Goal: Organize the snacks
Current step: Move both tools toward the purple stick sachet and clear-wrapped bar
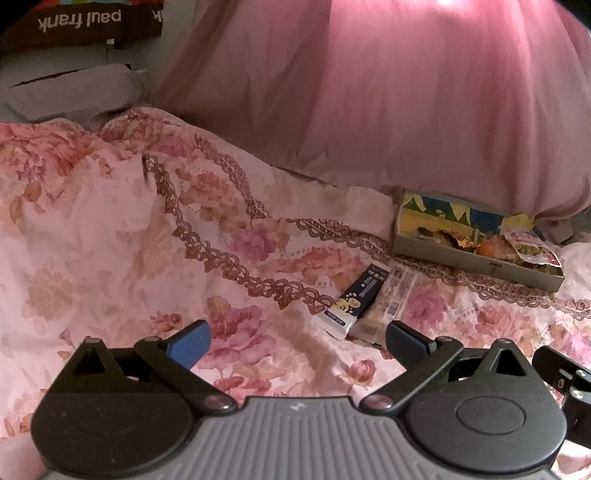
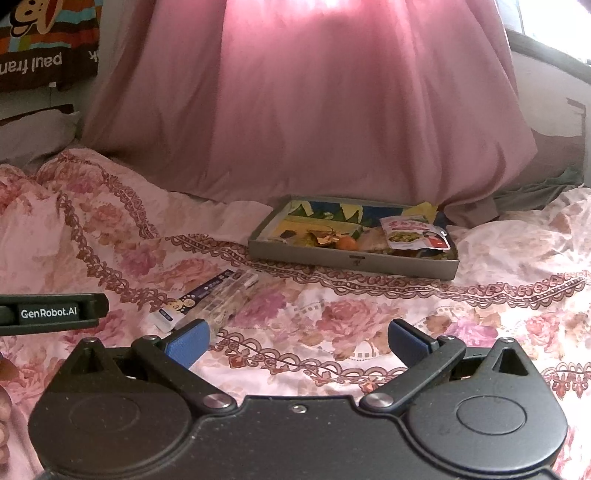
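Note:
A shallow grey box [image 2: 351,260] with several snacks lies on the floral bedspread; it also shows in the left wrist view [image 1: 476,260]. A pink-and-green pouch [image 2: 415,232] lies at its right end, with an orange sweet [image 2: 346,243] beside it. Two loose packets lie on the bedspread: a dark blue one [image 1: 354,301] [image 2: 195,299] and a clear one [image 1: 388,308] [image 2: 231,297]. My left gripper [image 1: 297,343] is open and empty, just short of the two packets. My right gripper [image 2: 297,341] is open and empty, to the right of the packets and short of the box.
A large pink pillow [image 2: 314,103] stands behind the box. A grey pillow [image 1: 70,92] and a brown "paul frank" cushion [image 1: 81,22] lie at the far left. The bedspread [image 1: 110,240] is rumpled into folds on the left.

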A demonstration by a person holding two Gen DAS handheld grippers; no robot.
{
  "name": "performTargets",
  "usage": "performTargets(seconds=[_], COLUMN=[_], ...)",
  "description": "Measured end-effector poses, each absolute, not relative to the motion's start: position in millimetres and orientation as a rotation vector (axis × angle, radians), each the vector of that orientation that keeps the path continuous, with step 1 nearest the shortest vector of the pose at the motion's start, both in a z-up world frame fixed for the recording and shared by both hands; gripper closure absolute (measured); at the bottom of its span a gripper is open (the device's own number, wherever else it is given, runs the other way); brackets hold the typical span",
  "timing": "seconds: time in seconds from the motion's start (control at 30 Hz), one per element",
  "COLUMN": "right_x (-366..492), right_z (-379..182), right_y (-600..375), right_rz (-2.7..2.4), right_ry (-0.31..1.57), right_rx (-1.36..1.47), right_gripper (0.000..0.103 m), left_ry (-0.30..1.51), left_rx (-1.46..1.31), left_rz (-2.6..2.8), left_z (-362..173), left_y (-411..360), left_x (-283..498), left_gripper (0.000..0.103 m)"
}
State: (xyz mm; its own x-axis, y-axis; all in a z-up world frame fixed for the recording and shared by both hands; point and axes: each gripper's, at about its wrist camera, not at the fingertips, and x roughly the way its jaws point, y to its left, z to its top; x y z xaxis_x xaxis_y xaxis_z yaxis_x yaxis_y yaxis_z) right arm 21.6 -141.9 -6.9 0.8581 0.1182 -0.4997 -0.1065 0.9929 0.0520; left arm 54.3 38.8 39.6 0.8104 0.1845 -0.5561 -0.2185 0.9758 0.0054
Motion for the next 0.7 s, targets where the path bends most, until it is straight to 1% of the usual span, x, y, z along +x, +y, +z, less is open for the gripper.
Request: performTargets(seconds=[0.47,0.7], right_x=[57,81], right_z=[-16,-13], right_y=[-129,-125], right_rz=[0.124,0.117], right_ry=[0.587,0.606], right_rx=[-0.032,-0.064], right_gripper=[0.001,0.001], left_ry=[0.72,0.708], left_rx=[-0.104,0.013], left_rz=[0.215,0.19], left_z=[26,30], left_y=[53,49], left_x=[90,118], left_gripper=[0.0,0.0])
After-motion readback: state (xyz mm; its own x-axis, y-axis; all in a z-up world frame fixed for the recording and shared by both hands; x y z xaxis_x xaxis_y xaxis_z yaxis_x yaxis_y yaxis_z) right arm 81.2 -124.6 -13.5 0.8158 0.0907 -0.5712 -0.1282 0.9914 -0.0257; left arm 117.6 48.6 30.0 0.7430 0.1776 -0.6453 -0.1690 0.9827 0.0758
